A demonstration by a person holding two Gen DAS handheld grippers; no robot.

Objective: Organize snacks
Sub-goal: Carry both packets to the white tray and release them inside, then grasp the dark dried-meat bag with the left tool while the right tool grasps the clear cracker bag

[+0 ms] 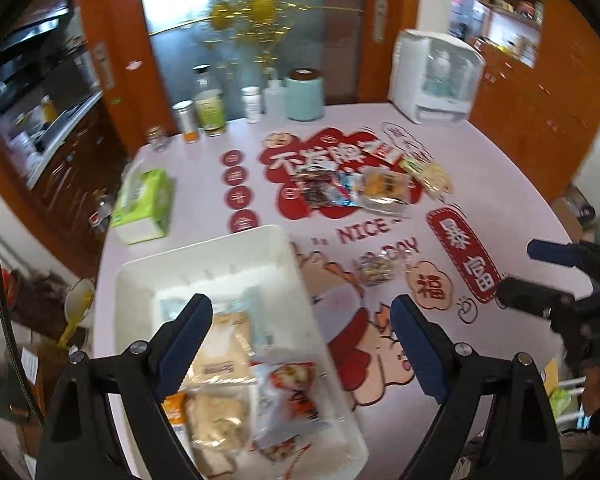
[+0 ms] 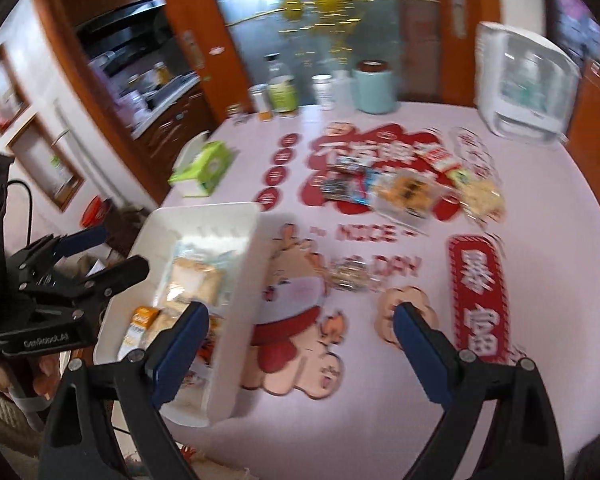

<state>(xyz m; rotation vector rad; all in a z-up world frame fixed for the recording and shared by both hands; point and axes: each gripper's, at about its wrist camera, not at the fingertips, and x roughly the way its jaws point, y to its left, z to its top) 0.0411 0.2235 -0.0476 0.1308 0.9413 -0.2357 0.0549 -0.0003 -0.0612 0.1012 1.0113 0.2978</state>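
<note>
A white plastic bin [image 1: 204, 256] sits at the near left of the pink table and holds several snack packets [image 1: 220, 360]; it also shows in the right wrist view [image 2: 236, 280]. A pile of loose snack packets [image 1: 372, 188] lies mid-table, also in the right wrist view [image 2: 404, 192]. One small clear packet [image 1: 376, 270] lies alone nearer, also in the right wrist view [image 2: 348, 276]. My left gripper [image 1: 300, 320] is open and empty above the bin's right edge. My right gripper [image 2: 300, 328] is open and empty above the table, right of the bin.
A green tissue pack [image 1: 144, 200] lies left of the pile. Bottles and jars [image 1: 208, 112], a mint canister [image 1: 304, 94] and a white appliance [image 1: 436, 76] stand along the far edge. The table's left edge drops to the floor.
</note>
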